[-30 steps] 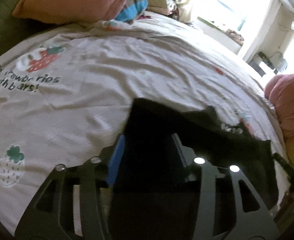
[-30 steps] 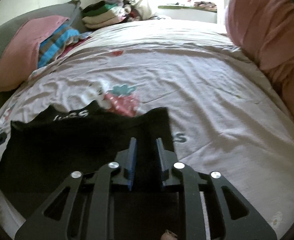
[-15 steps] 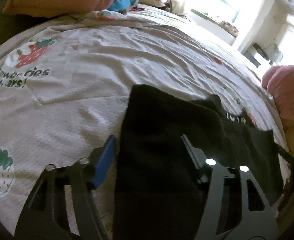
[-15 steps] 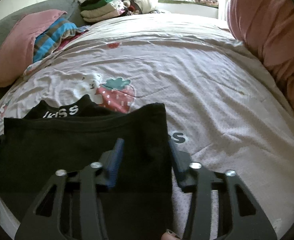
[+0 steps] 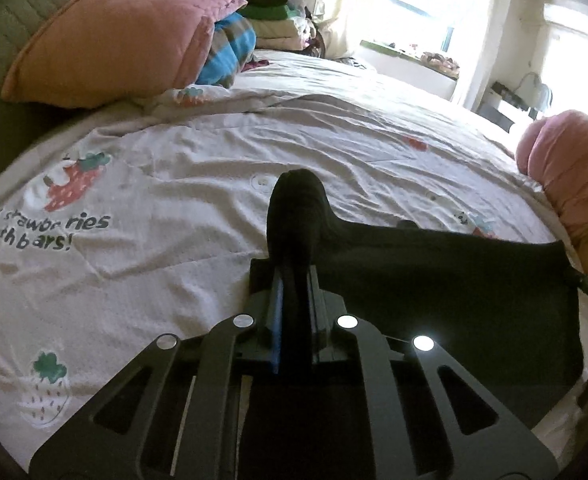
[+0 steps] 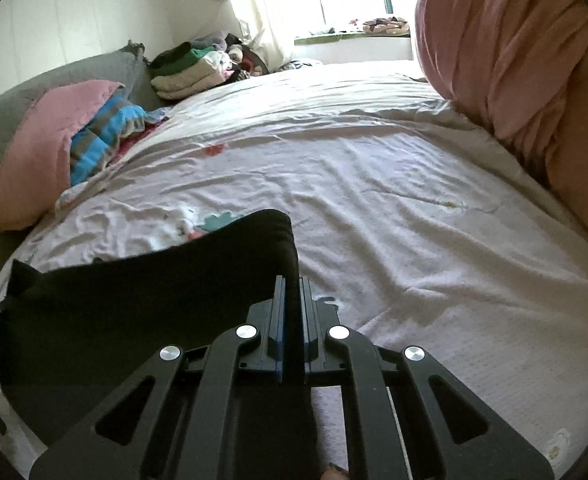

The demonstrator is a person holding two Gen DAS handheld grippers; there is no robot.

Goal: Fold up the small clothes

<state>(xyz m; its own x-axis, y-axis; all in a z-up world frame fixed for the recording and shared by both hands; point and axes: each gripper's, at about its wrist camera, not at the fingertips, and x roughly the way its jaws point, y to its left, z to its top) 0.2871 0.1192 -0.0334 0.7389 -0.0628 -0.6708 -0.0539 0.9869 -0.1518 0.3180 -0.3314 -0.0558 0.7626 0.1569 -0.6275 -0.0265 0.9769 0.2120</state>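
A small black garment (image 5: 433, 276) lies on the white strawberry-print bedsheet (image 5: 174, 184). My left gripper (image 5: 294, 292) is shut on its left corner, and a pinched fold of black cloth stands up past the fingertips. My right gripper (image 6: 292, 304) is shut on the garment's right corner (image 6: 270, 240), which is lifted off the sheet. The rest of the garment (image 6: 134, 300) stretches to the left between the two grippers.
A pink pillow (image 5: 114, 36) and a blue striped cloth (image 5: 230, 52) lie at the bed's head, with a stack of folded clothes (image 6: 190, 68) behind. A pink bundle (image 6: 505, 52) sits at the right. The bedsheet (image 6: 413, 208) spreads out beyond the garment.
Both grippers were open around the garment's corners half a second ago. Now both have closed on the cloth and lifted the corners up off the sheet.
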